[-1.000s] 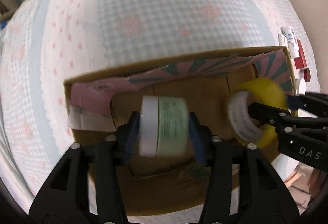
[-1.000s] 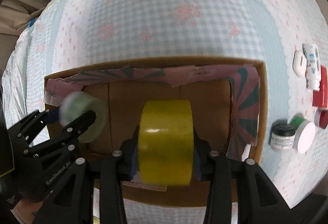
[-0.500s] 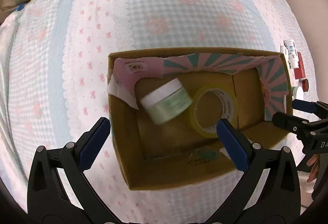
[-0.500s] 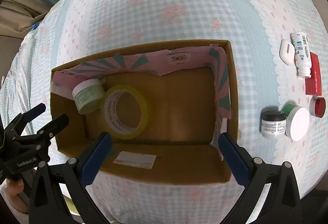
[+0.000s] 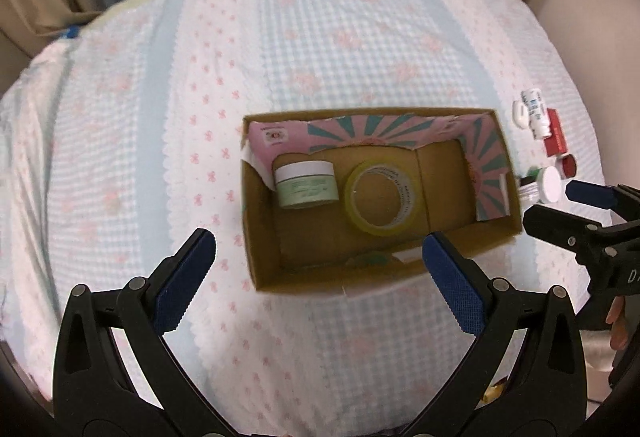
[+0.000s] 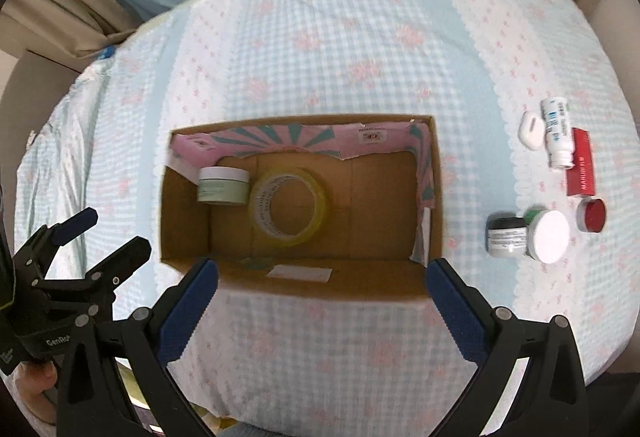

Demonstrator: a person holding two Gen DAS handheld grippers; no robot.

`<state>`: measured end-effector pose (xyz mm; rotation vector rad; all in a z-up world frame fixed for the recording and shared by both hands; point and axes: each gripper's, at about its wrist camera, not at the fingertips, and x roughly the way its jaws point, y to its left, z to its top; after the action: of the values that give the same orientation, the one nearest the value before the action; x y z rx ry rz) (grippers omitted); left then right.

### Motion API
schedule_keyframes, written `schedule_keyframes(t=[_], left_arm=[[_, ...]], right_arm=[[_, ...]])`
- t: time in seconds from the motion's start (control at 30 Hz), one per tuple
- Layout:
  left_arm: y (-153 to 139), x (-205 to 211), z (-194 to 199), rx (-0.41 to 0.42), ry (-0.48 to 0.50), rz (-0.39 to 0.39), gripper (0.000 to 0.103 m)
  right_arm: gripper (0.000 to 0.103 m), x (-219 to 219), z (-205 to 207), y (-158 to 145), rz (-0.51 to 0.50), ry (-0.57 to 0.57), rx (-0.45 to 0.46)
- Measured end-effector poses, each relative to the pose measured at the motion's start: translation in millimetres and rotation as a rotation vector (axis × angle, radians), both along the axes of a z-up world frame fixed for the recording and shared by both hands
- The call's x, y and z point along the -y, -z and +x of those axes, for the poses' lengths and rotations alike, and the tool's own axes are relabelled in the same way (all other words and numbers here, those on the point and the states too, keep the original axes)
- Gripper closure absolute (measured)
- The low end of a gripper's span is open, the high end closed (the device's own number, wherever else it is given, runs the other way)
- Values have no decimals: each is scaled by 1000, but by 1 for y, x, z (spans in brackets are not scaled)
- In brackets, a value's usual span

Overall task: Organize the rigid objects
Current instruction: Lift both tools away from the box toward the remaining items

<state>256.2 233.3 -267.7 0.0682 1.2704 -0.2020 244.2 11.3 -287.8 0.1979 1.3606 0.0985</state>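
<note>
An open cardboard box (image 5: 496, 237) (image 6: 184, 221) sits on the checked cloth. Inside lie a green jar with a white lid (image 5: 306, 184) (image 6: 222, 186) at the left and a yellow tape roll (image 5: 380, 199) (image 6: 290, 207) beside it. My left gripper (image 5: 316, 283) is open and empty, held above the box's near left side; it also shows in the right wrist view (image 6: 102, 237). My right gripper (image 6: 320, 297) is open and empty above the box's near edge; it also shows in the left wrist view (image 5: 560, 209).
To the right of the box on the cloth lie a dark jar (image 6: 506, 237), a white-lidded green jar (image 6: 548, 237), a red cap (image 6: 592, 215), a red box (image 6: 582, 167), a white bottle (image 6: 556, 133) and a white case (image 6: 532, 129). Curtains hang behind the table.
Both grippers opened and let go: the green jar and the tape roll now lie in the box. Both grippers have pulled back and up from the box.
</note>
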Motion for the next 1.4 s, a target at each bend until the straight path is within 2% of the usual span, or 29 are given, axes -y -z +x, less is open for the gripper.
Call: schedule_keyframes(t=[0.2,0.43,0.63,0.77,0.93,1.13,1.3,1.4], left_arm=[[-49,7,-39,73,-5,-19,0],[-89,37,-80,168,12,-36,0],[-114,94,-105,223,56,-93,0],[-124,154,-124,281,79,-111,0],[-114,225,-142,292,29,-126,0],[-81,307,-155,269,-18,-124,0],[-48,357,-152,241,10,-92,0],[-19,383,-141,224,68,-47,0]], right_arm=[[0,16,-45,-55,-10,24,69],[0,53,-93,-106,-68,63,190],[0,117,-130,-131,-111,139,282],[0,173,-147,-136,-133,156,323],[0,239,-154,-130,-152,77,354],[0,312,-157,-112,-154,-14,384],[0,356,-150,-83,-149,-67,366],[0,373,-142,-57,-156,-91,349]])
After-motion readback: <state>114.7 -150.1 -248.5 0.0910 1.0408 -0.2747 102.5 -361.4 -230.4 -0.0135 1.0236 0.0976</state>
